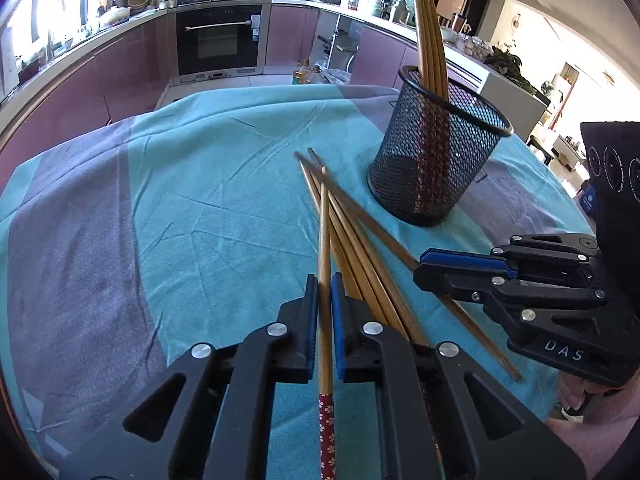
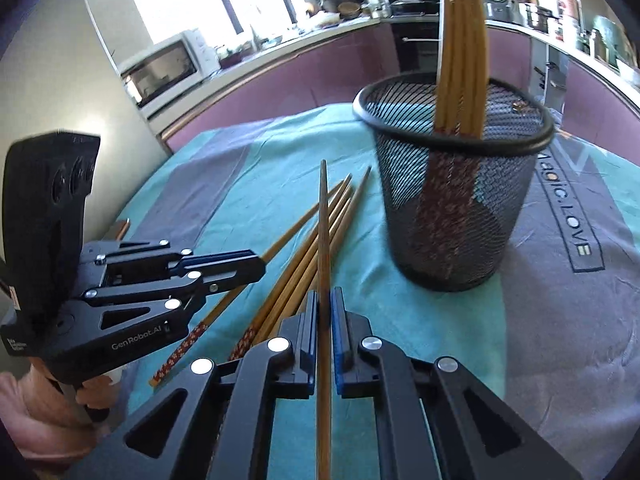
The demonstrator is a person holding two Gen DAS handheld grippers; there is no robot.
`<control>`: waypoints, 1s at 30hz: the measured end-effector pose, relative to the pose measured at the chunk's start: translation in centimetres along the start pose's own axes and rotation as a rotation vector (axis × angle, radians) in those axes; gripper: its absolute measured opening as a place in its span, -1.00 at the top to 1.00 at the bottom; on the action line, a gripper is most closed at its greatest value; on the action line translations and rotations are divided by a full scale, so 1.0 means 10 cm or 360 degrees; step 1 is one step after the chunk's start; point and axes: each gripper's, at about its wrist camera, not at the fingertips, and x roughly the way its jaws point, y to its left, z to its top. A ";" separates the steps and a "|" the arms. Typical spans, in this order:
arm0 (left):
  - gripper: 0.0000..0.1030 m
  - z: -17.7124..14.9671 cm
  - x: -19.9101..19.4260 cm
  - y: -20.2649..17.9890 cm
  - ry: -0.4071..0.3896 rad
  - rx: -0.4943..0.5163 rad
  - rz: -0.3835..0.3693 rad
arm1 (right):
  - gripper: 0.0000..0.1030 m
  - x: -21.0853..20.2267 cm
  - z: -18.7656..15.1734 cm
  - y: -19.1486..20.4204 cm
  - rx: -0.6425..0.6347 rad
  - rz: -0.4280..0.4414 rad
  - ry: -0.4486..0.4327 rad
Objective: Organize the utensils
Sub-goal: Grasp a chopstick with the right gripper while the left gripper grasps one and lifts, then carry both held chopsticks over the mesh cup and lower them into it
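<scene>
Black wire-mesh cup (image 1: 436, 156) stands upright on the teal and grey cloth (image 1: 192, 200). It contains a bundle of wooden chopsticks (image 1: 430, 40), plain ends up, red patterned ends at the bottom, leaning against the rim.

Loose chopsticks (image 1: 360, 256) lie fanned on the cloth just beside the cup's base; bamboo-coloured shafts, red floral-patterned handles.

Left gripper (image 1: 325, 300): jaws narrow, clamped on one chopstick (image 1: 325, 240), tip pointing toward the cup. Right gripper (image 2: 325, 312): jaws narrow, clamped on a second chopstick (image 2: 323, 240), likewise aimed near the cup.

Legible writing: "GenRobot.AI" on the left gripper body, "DAS" on the right gripper body, "LOVE" printed on the cloth beside the cup.
</scene>
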 end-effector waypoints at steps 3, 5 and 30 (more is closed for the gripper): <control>0.85 -0.03 0.04 0.00 0.0024 0.0020 0.0004 | 0.88 0.04 -0.01 0.01 -0.0015 -0.0013 0.0032; 0.80 -0.02 0.06 0.01 0.0043 0.0015 -0.0003 | 0.85 0.06 0.01 0.01 -0.0014 -0.0030 0.0041; 0.85 0.30 -0.63 -0.02 -0.0232 0.0009 -0.0191 | 0.88 -0.61 0.19 -0.04 -0.0030 0.0024 -0.0304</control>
